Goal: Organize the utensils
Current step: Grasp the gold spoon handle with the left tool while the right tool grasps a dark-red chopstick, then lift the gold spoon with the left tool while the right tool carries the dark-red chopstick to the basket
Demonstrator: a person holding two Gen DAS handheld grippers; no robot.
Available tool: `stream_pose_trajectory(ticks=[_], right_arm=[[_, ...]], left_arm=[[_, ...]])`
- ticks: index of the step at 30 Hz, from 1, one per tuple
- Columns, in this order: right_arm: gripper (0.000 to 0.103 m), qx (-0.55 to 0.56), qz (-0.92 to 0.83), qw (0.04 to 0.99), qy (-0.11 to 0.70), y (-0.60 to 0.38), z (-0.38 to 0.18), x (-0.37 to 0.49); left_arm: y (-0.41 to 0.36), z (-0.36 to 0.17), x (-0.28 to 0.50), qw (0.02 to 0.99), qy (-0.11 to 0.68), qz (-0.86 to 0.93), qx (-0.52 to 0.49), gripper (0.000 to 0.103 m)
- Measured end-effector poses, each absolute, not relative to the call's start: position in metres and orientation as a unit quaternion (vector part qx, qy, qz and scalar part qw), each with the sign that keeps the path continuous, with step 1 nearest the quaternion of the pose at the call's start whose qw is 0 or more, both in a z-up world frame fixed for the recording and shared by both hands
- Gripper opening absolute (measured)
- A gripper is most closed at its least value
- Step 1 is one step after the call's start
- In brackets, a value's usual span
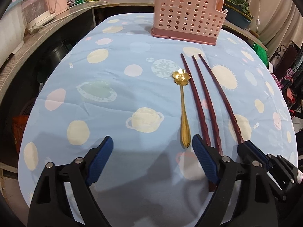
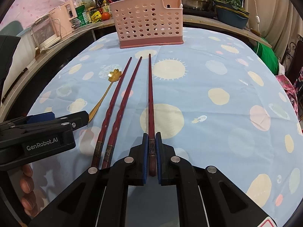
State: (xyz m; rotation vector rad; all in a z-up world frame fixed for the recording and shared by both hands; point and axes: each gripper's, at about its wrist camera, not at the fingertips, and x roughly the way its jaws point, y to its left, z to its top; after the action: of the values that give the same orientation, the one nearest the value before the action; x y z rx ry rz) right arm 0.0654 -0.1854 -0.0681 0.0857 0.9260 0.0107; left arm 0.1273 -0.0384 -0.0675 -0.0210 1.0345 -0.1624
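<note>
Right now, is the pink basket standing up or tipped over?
Standing up. The pink basket sits flat on its darker base on the tablecloth, open top facing up.

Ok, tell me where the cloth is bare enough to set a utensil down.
Free: the cloth right of the held chopstick, and left of the gold spoon. Crowded: the strip from spoon to chopsticks, in front of the pink holder.
</note>
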Motion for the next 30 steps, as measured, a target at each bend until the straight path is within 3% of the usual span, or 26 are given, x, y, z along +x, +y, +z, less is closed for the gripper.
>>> stream_pose_trajectory(ticks=[10, 15, 17, 30], right_arm=[[0.008, 0.042, 0.005, 0.894, 0.446, -0.186, -0.069, 0.065], [0.008, 0.042, 0.005, 0.894, 0.446, -0.185, -0.069, 0.065], [0.008, 0.042, 0.006, 0.894, 0.446, -0.185, -0.069, 0.065], [0.007, 0.069, 0.02, 0.899, 0.432, -0.192, -0.046, 0.059]], left_arm=[[-0.053, -0.07, 0.134, 0.867, 0.49, -0.088, -0.002, 0.054], [-0.055, -0.069, 0.131, 0.866, 0.49, -0.097, 0.002, 0.02], [-0.054, -0.069, 0.131, 0.864, 0.493, -0.101, -0.003, 0.013], [-0.04, -0.038, 0.12, 0.872, 0.478, -0.104, -0.021, 0.01]])
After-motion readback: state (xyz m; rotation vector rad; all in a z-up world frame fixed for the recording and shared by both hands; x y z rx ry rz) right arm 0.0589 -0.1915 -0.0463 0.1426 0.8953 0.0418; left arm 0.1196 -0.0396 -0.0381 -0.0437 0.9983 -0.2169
